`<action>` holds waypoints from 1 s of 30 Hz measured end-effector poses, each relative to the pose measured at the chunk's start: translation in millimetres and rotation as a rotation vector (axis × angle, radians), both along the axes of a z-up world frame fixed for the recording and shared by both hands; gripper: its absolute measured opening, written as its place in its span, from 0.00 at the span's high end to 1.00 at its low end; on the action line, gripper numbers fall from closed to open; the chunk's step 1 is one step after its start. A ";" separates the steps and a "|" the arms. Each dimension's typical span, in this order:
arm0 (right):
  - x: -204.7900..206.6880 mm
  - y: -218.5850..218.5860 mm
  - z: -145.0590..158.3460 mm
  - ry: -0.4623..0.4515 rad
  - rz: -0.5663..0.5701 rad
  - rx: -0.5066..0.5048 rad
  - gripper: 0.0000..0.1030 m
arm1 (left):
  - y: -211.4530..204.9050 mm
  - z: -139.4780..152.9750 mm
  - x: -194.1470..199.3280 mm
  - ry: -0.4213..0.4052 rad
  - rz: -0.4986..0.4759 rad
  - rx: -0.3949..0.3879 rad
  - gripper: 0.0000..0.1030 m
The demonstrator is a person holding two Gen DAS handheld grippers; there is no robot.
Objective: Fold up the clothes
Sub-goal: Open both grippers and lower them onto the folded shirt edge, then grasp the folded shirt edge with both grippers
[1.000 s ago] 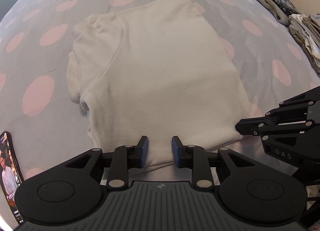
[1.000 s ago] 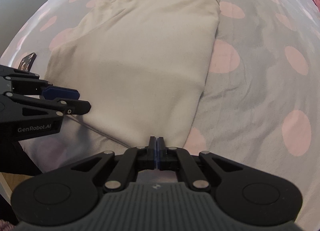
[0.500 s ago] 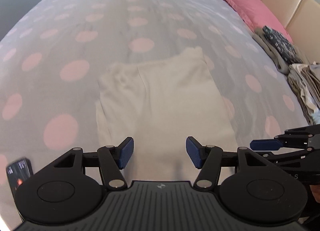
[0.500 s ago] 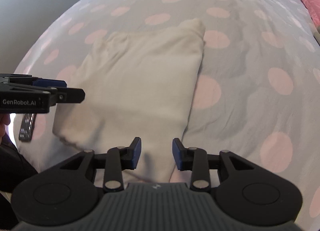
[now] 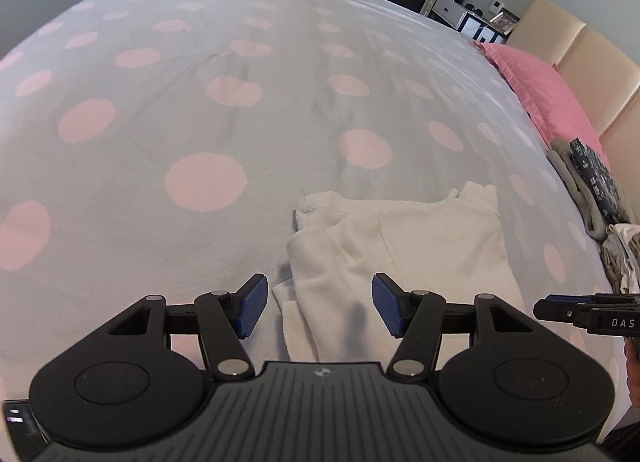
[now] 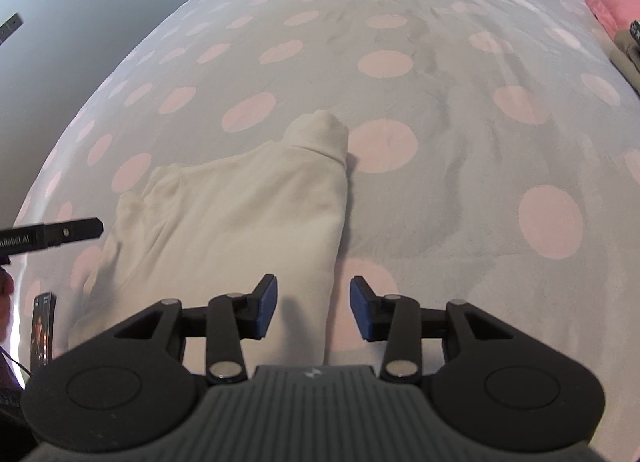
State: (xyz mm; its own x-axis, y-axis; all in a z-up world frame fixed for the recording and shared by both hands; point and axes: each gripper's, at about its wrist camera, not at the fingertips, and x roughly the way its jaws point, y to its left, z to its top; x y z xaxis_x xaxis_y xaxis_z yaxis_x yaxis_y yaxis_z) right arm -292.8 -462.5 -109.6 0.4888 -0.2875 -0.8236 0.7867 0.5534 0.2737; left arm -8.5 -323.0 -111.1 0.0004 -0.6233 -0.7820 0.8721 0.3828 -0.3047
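A cream sweater (image 5: 404,250) lies folded flat on the grey bedspread with pink dots (image 5: 208,133). In the right wrist view the same sweater (image 6: 240,213) stretches away with a cuff at its far corner. My left gripper (image 5: 316,310) hangs open above the sweater's near left edge, nothing between its blue pads (image 5: 252,308). My right gripper (image 6: 313,308) hovers over the sweater's near right edge; its jaws are opening and hold nothing. Each gripper's tip shows at the side of the other's view.
A pink pillow (image 5: 548,97) and a beige headboard (image 5: 592,57) lie at the right. A pile of folded clothes (image 5: 600,197) sits at the bed's right edge. A phone (image 6: 42,328) lies by the sweater's near left corner.
Both grippers let go of the sweater's near edge, opened and drew back and upward. The sweater now looks smaller and farther away, lying flat on the bed.
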 end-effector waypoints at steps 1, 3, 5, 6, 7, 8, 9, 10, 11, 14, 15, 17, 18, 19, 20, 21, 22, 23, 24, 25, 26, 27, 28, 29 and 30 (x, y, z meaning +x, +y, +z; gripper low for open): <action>0.9 -3.9 -4.0 -0.004 -0.009 0.014 0.56 | -1.7 -5.8 2.5 0.022 0.007 0.000 0.46; 3.0 -10.4 -12.0 -0.015 -0.017 0.042 0.56 | -7.1 -16.4 4.5 0.053 0.007 0.003 0.46; 5.7 -15.4 -18.2 -0.028 -0.018 0.057 0.55 | -13.5 -25.2 1.0 0.038 -0.019 0.018 0.46; 6.6 -17.7 -21.0 -0.036 -0.017 0.063 0.55 | -16.1 -28.9 -1.3 0.024 -0.038 0.021 0.46; 7.2 -20.0 -23.7 -0.044 -0.015 0.068 0.55 | -18.1 -32.0 -2.8 0.013 -0.049 0.022 0.45; 7.8 -22.3 -26.6 -0.051 -0.014 0.075 0.55 | -19.2 -34.1 -3.0 0.009 -0.049 0.018 0.42; 8.5 -24.4 -29.9 -0.057 -0.016 0.082 0.54 | -20.3 -36.1 -3.2 0.004 -0.048 0.014 0.39; 9.3 -26.2 -33.5 -0.065 -0.020 0.090 0.52 | -21.5 -38.2 -3.4 0.001 -0.046 0.010 0.37; 10.1 -27.9 -37.0 -0.072 -0.025 0.097 0.51 | -23.0 -40.1 -3.8 -0.002 -0.044 0.008 0.34; 12.6 -32.9 -46.8 -0.094 -0.037 0.117 0.48 | -27.9 -43.6 -5.5 -0.014 -0.057 0.006 0.34; 13.6 -33.6 -48.3 -0.100 -0.035 0.115 0.48 | -29.7 -43.9 -5.9 -0.018 -0.064 0.007 0.34; 15.8 -34.9 -51.0 -0.112 -0.031 0.112 0.48 | -33.0 -44.5 -6.3 -0.025 -0.078 0.005 0.34; 16.8 -35.6 -52.0 -0.119 -0.029 0.111 0.48 | -33.7 -44.8 -6.7 -0.029 -0.081 0.000 0.34; 17.3 -36.5 -53.3 -0.128 -0.031 0.113 0.50 | -34.7 -45.4 -7.6 -0.033 -0.085 -0.004 0.34; 17.7 -37.4 -54.5 -0.139 -0.033 0.117 0.52 | -36.2 -45.8 -9.2 -0.041 -0.091 -0.007 0.35; 17.6 -38.3 -55.9 -0.153 -0.037 0.125 0.58 | -37.5 -45.6 -10.9 -0.050 -0.099 -0.009 0.37; 17.2 -39.1 -57.3 -0.166 -0.041 0.137 0.62 | -38.9 -45.2 -12.8 -0.060 -0.107 -0.012 0.39; 17.3 -39.5 -58.3 -0.174 -0.045 0.144 0.62 | -40.4 -44.6 -15.1 -0.067 -0.118 -0.016 0.44; 18.1 -39.0 -58.2 -0.174 -0.044 0.141 0.64 | -41.3 -44.0 -17.4 -0.068 -0.129 -0.022 0.51; 19.2 -38.0 -57.3 -0.172 -0.041 0.132 0.67 | -42.3 -43.4 -19.7 -0.070 -0.140 -0.029 0.55; 20.0 -37.1 -56.1 -0.169 -0.039 0.123 0.69 | -43.3 -42.8 -22.0 -0.071 -0.151 -0.035 0.66; 20.7 -36.0 -54.6 -0.169 -0.037 0.112 0.73 | -44.3 -42.2 -24.3 -0.073 -0.162 -0.041 0.73; 20.9 -34.8 -52.5 -0.170 -0.035 0.101 0.75 | -45.1 -41.2 -26.8 -0.079 -0.173 -0.045 0.76; 20.9 -33.7 -50.5 -0.169 -0.032 0.092 0.76 | -45.2 -39.5 -29.4 -0.091 -0.181 -0.047 0.79; 20.1 -33.0 -48.3 -0.172 -0.034 0.085 0.77 | -44.5 -38.0 -31.1 -0.102 -0.184 -0.051 0.80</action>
State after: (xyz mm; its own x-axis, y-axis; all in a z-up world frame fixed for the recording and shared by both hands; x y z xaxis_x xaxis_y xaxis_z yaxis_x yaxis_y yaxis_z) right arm -272.7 -495.5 -158.0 0.6156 -0.2391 -0.7509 0.7422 0.4960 0.4506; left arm -39.6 -367.6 -149.1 -0.0398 -0.6590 -0.7511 0.9533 0.2003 -0.2263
